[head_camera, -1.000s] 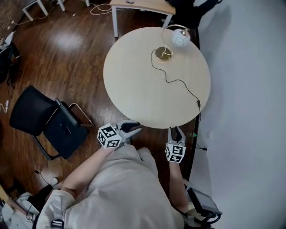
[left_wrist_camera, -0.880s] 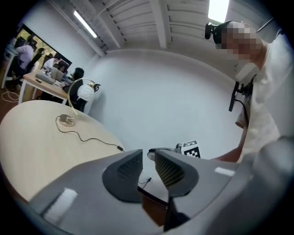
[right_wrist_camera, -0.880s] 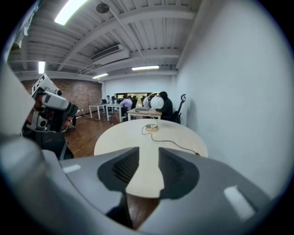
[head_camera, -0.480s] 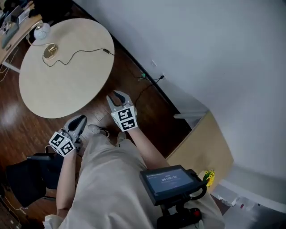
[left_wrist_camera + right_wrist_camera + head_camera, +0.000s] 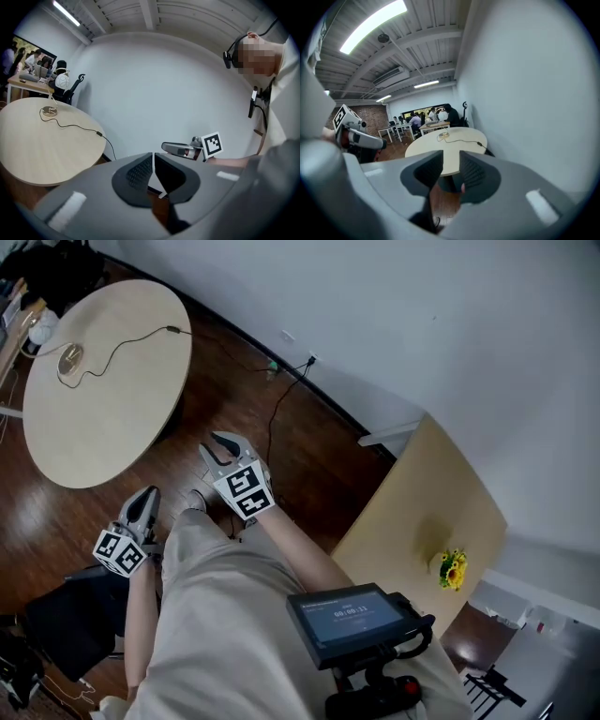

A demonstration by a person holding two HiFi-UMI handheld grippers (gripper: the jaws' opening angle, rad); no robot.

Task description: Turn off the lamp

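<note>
The lamp, a white globe [image 5: 42, 326] on a round brass base [image 5: 70, 358], stands at the far side of the round pale table [image 5: 103, 418]. Its black cord runs across the top to an inline switch [image 5: 173, 330] near the table's edge. Both grippers hang over the wooden floor, well short of the table. My left gripper [image 5: 147, 495] is shut with nothing in it [image 5: 153, 165]. My right gripper [image 5: 220, 442] points toward the table, its jaws closing on empty air [image 5: 449, 171]. The lamp [image 5: 442, 115] shows far ahead in the right gripper view.
A white wall runs along the right, with a cable [image 5: 279, 390] trailing over the floor to it. A pale wooden desk [image 5: 412, 521] with yellow flowers [image 5: 453, 568] stands at right. A black chair [image 5: 66, 615] is at lower left. A screen [image 5: 354, 617] hangs at my chest.
The head view has swung right, so the table slid from the picture's centre to its upper left. Both grippers left the table's near edge and now hang over the floor.
</note>
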